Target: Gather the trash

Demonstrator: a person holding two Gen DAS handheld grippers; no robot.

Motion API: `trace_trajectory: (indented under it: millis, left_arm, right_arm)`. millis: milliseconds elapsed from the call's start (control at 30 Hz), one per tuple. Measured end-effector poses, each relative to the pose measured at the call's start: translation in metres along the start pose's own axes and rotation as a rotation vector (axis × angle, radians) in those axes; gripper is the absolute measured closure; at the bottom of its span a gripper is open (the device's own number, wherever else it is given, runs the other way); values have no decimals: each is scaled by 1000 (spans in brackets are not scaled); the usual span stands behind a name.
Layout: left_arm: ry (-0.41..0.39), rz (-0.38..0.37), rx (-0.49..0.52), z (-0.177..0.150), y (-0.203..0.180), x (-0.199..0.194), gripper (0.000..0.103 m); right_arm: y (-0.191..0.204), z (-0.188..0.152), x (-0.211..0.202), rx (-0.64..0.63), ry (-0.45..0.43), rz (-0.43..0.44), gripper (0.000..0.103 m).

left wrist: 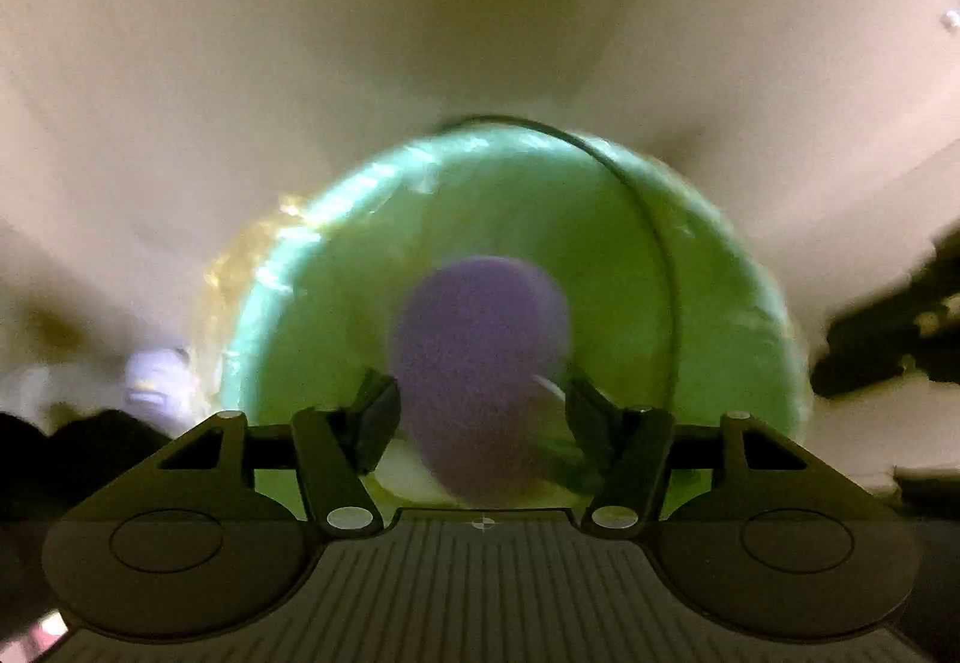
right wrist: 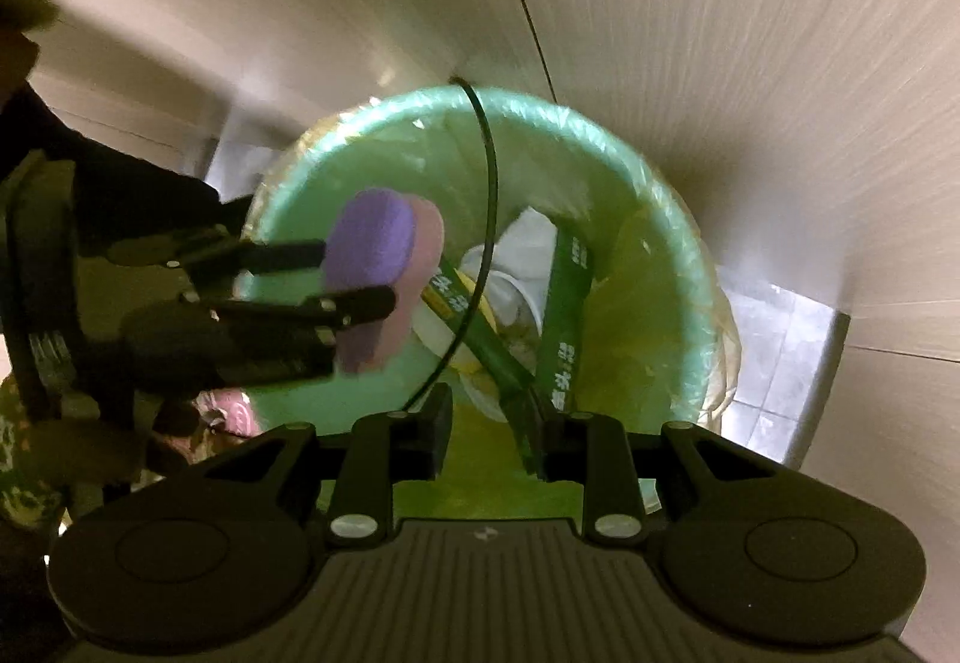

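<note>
- The trash bin [right wrist: 600, 159] is round, lined with a thin, glossy green plastic bag [left wrist: 312, 267] whose crinkled edge folds over the rim; a yellowish film shows beneath it on the outside.
- The left gripper [right wrist: 354, 273] pinches a soft, rounded purple sponge [right wrist: 372, 237] with a pink layer behind it, fuzzy in texture; it hangs over the bin's opening, near the left part of the rim.
- In the left wrist view the same sponge [left wrist: 480, 363] fills the gap between the black fingers [left wrist: 378, 411], blurred, so its surface detail is hard to judge.
- Inside the bin lie flat green cartons [right wrist: 564, 315] with white print, white crumpled paper [right wrist: 528, 237] and a pale cup-like shape.
- The right gripper [right wrist: 492, 435] stands with its jaws narrowly apart; one green carton's end seems to rest against the right finger, but whether it is gripped I cannot tell.
- A thin dark wire [right wrist: 489, 195] arcs across the bin mouth.
- Smooth beige walls [right wrist: 720, 33] crowd the bin on the far sides; grey floor tiles [right wrist: 774, 339] show at right.
</note>
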State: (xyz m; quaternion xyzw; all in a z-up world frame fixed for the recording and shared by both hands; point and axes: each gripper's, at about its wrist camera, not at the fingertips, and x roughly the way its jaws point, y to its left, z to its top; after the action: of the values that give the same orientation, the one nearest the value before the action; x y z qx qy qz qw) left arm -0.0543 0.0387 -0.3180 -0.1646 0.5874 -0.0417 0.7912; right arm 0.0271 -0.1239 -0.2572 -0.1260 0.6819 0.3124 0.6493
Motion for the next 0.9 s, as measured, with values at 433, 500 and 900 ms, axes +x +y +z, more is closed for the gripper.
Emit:
trace_trajectory:
  millis: [433,500,900]
  left_arm:
    - [-178,-212,-155,-9,6,-105,41]
    - [-245,-186,-128,-1,4,-138,41]
    - [-687,-119,185,80,-85,-290,41]
  right_arm:
    - [15,-24,-80,-48,-180,-99,74]
    - [17,-28,-97,-59,-239,-136,74]
    - [26,-43,-248,-188,-835,-233,72]
